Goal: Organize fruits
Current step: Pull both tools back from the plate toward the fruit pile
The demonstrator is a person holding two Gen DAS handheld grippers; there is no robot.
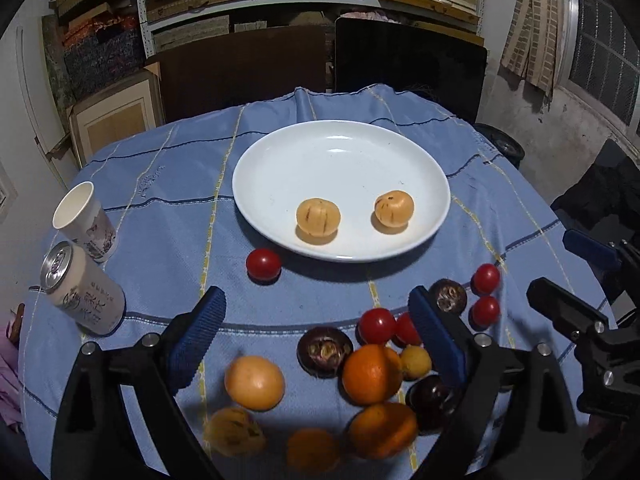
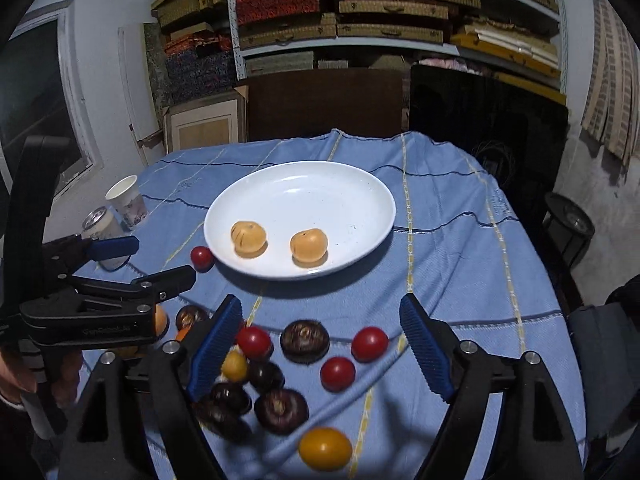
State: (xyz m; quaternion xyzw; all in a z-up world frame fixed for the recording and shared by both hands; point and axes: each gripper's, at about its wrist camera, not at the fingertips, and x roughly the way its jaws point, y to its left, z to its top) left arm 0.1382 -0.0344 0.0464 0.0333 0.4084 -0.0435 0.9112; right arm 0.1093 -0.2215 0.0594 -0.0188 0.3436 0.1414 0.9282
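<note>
Left wrist view, left to right: drink can [image 1: 82,294] and paper cup [image 1: 85,222] upright at far left on blue cloth [image 1: 168,216]. White plate [image 1: 340,152] at centre, two pale yellow fruits [image 1: 318,216] resting inside, apart. Red tomato [image 1: 263,265] just beside near rim. Left gripper [image 1: 316,336] spread wide, empty, above mixed fruit pile [image 1: 372,374].

Right wrist view: right gripper [image 2: 320,346] likewise wide, nothing clamped, over dark chestnuts [image 2: 305,340] and tomatoes [image 2: 369,343].
</note>
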